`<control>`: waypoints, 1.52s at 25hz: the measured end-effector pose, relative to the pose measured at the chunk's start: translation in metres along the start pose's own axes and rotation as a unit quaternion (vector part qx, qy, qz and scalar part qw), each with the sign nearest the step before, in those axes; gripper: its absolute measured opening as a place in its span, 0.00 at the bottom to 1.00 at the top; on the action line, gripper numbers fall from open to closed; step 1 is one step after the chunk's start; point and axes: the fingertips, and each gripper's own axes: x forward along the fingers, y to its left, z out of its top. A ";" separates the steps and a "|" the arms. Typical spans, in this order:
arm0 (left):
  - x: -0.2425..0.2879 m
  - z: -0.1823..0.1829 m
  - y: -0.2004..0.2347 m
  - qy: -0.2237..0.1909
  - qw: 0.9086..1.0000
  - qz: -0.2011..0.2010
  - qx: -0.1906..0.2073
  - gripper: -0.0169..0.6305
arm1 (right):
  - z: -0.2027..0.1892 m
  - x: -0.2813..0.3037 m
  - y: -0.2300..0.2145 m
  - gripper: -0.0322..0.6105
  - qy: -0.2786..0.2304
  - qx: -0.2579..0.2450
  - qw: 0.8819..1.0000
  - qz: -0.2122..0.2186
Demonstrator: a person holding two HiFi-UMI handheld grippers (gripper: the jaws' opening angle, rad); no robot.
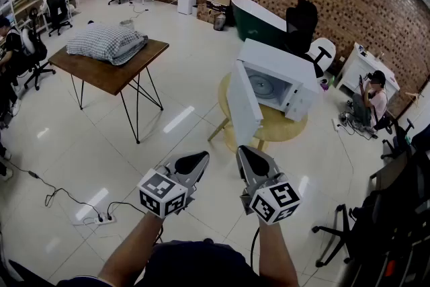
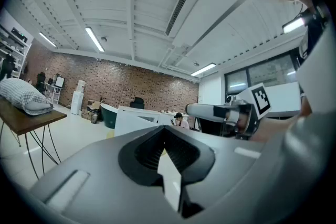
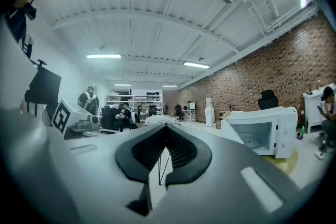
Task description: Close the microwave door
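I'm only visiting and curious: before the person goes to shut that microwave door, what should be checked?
1. Microwave door stands wide open, so it needs closing: ok.
2. Microwave sits squarely on the round wooden table: ok.
3. Left gripper holds nothing, jaws together: ok.
4. Right gripper holds nothing, jaws together: ok.
5. Grippers near enough to push the door: not ok, both are well short of it.

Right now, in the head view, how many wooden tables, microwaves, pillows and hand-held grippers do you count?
Wooden tables: 2 (dark brown rectangular table, round light wooden table)
Microwaves: 1 (white microwave, door open)
Pillows: 1 (grey checked pillow)
Grippers: 2 (left gripper, right gripper)
Total: 6
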 end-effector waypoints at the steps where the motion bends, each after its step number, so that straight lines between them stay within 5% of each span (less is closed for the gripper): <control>1: 0.007 -0.002 -0.005 0.001 1.000 -0.001 0.000 0.04 | 0.000 -0.005 -0.007 0.05 0.000 0.000 1.000 -0.002; 20: 0.092 -0.018 -0.048 0.030 1.000 -0.007 -0.002 0.04 | -0.016 -0.069 -0.108 0.05 0.002 0.026 0.998 -0.053; 38: 0.209 -0.038 0.032 0.063 0.998 0.019 0.012 0.04 | -0.022 -0.020 -0.234 0.05 0.032 0.016 0.997 -0.067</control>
